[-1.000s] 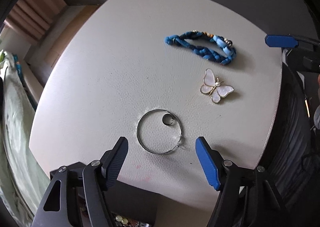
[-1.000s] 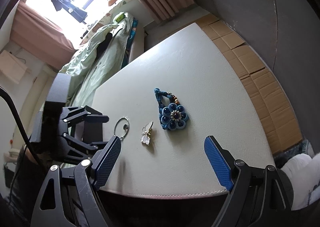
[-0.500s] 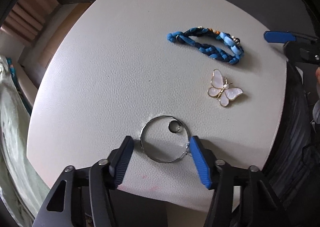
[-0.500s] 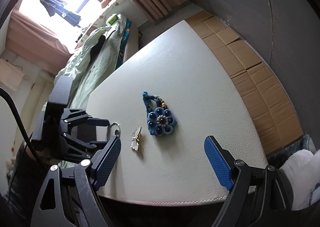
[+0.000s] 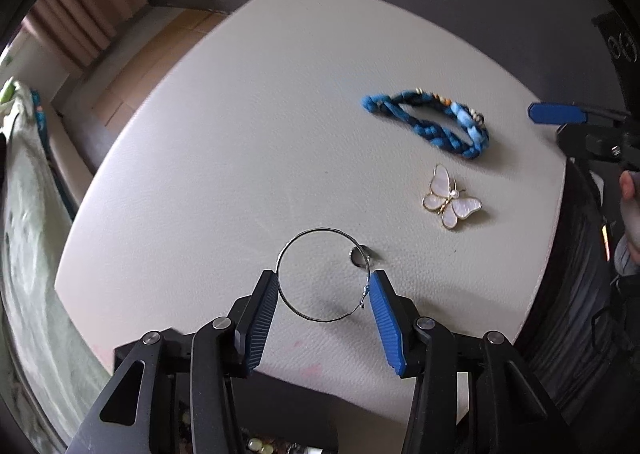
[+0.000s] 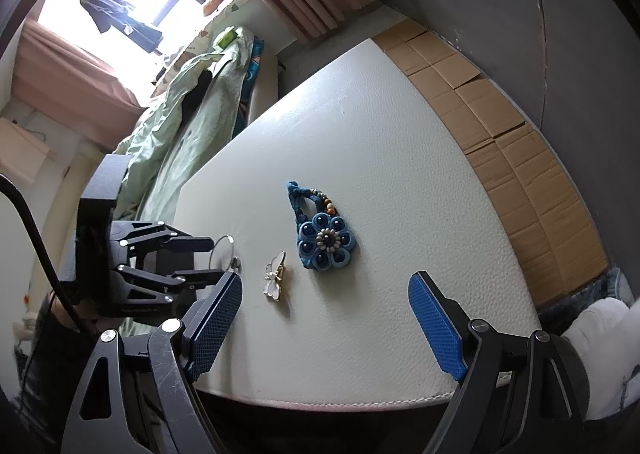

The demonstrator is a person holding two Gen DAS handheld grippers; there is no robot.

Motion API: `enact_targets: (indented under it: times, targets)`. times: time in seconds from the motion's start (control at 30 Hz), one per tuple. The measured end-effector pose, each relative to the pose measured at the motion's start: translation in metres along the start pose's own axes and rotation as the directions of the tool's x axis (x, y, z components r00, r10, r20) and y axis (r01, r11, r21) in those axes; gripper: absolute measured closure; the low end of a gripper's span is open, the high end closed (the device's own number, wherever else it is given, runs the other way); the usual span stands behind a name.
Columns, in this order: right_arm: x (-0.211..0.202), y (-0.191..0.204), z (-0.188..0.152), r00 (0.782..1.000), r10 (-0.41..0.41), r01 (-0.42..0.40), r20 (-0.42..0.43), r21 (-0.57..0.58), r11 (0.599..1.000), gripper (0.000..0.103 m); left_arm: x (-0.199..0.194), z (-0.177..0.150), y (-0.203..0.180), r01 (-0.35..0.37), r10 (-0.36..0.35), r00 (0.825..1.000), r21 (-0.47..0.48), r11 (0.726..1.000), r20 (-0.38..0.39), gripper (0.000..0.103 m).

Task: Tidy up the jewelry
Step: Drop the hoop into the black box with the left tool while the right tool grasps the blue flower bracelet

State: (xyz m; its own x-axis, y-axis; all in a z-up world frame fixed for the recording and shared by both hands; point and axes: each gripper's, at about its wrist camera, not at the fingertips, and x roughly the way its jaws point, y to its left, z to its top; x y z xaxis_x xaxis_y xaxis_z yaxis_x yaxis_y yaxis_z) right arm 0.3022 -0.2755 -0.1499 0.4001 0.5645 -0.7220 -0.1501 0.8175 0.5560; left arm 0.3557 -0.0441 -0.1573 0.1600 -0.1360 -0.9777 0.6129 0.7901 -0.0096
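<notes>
A thin silver hoop (image 5: 322,229) with a small ring (image 5: 360,257) on its wire lies near the front edge of the white table (image 5: 240,134). My left gripper (image 5: 323,276) points down over it, its jaws closing, both pads touching the hoop's sides. A pearly butterfly brooch (image 5: 451,201) and a blue braided bracelet (image 5: 432,126) lie further right. In the right wrist view the bracelet's blue flower (image 6: 325,242) and the brooch (image 6: 275,278) sit ahead of my right gripper (image 6: 326,278), which stands open and empty above the table's edge. The left gripper (image 6: 216,259) shows there at the hoop (image 6: 224,244).
A bed with a green quilt (image 6: 192,94) runs along the table's left side. Flattened cardboard (image 6: 520,158) covers the floor beyond the far edge. A box of beads (image 5: 260,444) sits below the front edge. A person's hand (image 5: 630,190) is at the right.
The left gripper's jaws have narrowed from well apart to touching the hoop's two sides, and it has come closer over the hoop. The right gripper has stayed open in place.
</notes>
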Motion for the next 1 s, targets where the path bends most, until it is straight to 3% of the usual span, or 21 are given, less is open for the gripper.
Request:
enact_targets:
  times: [0.43, 0.47, 0.53, 0.57, 0.6, 0.63, 0.7, 1.0]
  targets:
    - [0.035, 0.021, 0.021, 0.994, -0.107, 0.1, -0.036, -0.154, 0.983, 0.018, -0.057, -0.028, 0.023, -0.03, 0.056, 0.987, -0.164, 0.986, 0.151, 0.054]
    - [0.039, 0.024, 0.022, 0.992, -0.115, 0.107, -0.041, -0.17, 0.98, 0.02, -0.062, -0.032, 0.027, -0.032, 0.062, 0.985, -0.179, 0.983, 0.161, 0.054]
    - [0.047, 0.03, 0.022, 0.989, -0.137, 0.124, -0.056, -0.201, 0.972, 0.036, -0.071, -0.041, 0.03, -0.039, 0.076, 0.982, -0.204, 0.978, 0.175, 0.054]
    - [0.052, 0.032, 0.022, 0.986, -0.152, 0.133, -0.071, -0.213, 0.968, 0.056, -0.074, -0.044, 0.03, -0.041, 0.081, 0.98, -0.213, 0.976, 0.18, 0.054]
    - [0.057, 0.033, 0.021, 0.981, -0.174, 0.151, -0.088, -0.228, 0.962, 0.069, -0.078, -0.047, 0.031, -0.042, 0.085, 0.979, -0.223, 0.974, 0.186, 0.054]
    - [0.06, 0.036, 0.02, 0.977, -0.194, 0.166, -0.092, -0.248, 0.955, 0.069, -0.082, -0.052, 0.032, -0.045, 0.091, 0.977, -0.233, 0.971, 0.193, 0.054]
    - [0.055, 0.044, 0.021, 0.977, -0.199, 0.172, -0.072, -0.271, 0.947, 0.08, -0.085, -0.055, 0.033, -0.048, 0.099, 0.974, -0.246, 0.968, 0.201, 0.054]
    - [0.027, 0.073, 0.022, 0.99, -0.138, 0.133, 0.005, -0.293, 0.947, 0.08, -0.099, -0.093, 0.035, -0.053, 0.118, 0.971, -0.291, 0.955, 0.21, 0.054]
